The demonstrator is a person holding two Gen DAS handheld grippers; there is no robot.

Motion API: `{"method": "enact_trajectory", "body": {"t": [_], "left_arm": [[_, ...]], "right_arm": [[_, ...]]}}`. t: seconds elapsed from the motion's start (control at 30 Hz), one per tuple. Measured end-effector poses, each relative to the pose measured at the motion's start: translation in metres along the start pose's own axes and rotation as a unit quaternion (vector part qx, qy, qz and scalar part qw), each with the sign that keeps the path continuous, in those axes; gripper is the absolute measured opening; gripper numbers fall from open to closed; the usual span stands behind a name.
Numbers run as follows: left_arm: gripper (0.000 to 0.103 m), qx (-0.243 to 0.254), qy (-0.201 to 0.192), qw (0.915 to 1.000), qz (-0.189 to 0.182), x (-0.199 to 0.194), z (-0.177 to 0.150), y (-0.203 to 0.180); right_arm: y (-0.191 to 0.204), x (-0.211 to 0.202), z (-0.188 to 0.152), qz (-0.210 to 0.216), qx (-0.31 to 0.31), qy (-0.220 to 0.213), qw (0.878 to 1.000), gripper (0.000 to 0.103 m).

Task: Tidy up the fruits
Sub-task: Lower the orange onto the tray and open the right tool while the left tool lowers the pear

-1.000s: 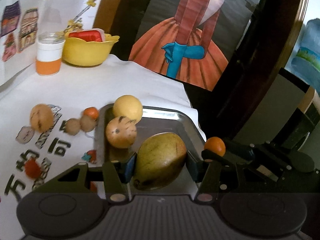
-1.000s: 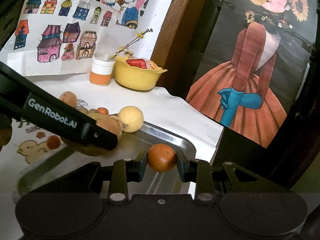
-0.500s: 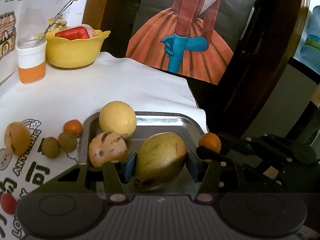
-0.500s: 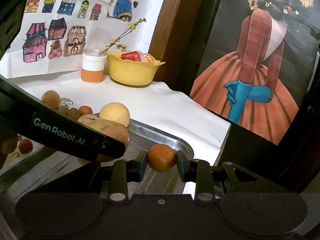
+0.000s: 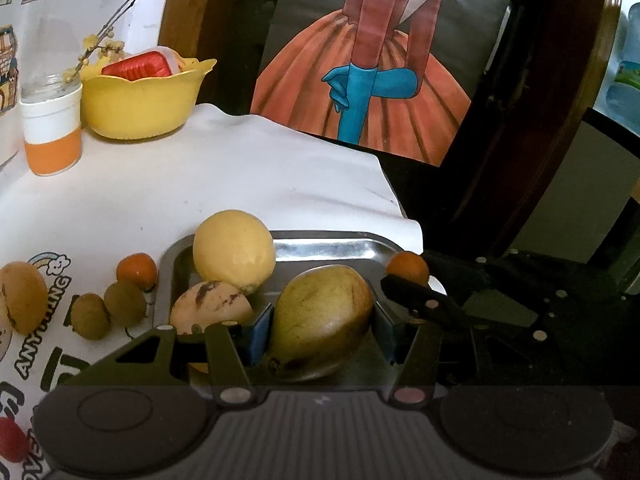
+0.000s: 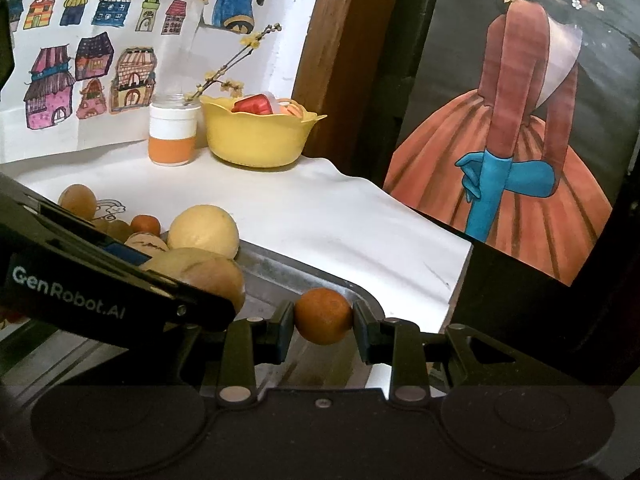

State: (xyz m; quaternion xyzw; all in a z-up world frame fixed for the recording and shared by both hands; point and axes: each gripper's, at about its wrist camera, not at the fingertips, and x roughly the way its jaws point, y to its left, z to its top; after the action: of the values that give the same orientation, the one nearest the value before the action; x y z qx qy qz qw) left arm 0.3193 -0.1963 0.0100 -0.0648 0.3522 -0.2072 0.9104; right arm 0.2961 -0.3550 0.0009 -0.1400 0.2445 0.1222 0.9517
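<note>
Mango (image 5: 322,322) clamped in left gripper (image 5: 320,334), long axis running near-left to far-right, low over the tray (image 5: 332,246) (contact with the floor not discernible). Right gripper (image 6: 323,326) pinches a small orange (image 6: 323,316) at the tray's right rim. Left is nearer the open floor; judged release is straight down. Beyond: spotted fruit (image 5: 210,308), yellow fruit (image 5: 234,250). Far left, loose fruits (image 5: 108,308) await.

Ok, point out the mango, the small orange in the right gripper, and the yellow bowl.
mango (image 5: 324,320), left wrist view, middle of its skin.
small orange (image 6: 323,316), right wrist view, its front face.
yellow bowl (image 6: 256,140), right wrist view, outer wall.
</note>
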Motion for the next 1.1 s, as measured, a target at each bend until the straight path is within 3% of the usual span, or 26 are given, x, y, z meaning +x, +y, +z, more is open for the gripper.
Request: {"method": "enact_trajectory", "body": {"t": [0.73, 1.1], "left_arm": [[0.057, 0.035, 0.01, 0.9989, 0.03, 0.018, 0.007, -0.015], [0.057, 0.044, 0.012, 0.9984, 0.035, 0.021, 0.006, -0.018]], "right_arm": [[-0.01, 0.022, -0.01, -0.005, 0.011, 0.015, 1.0, 0.034], [-0.009, 0.021, -0.013, -0.009, 0.006, 0.015, 1.0, 0.041]]}}
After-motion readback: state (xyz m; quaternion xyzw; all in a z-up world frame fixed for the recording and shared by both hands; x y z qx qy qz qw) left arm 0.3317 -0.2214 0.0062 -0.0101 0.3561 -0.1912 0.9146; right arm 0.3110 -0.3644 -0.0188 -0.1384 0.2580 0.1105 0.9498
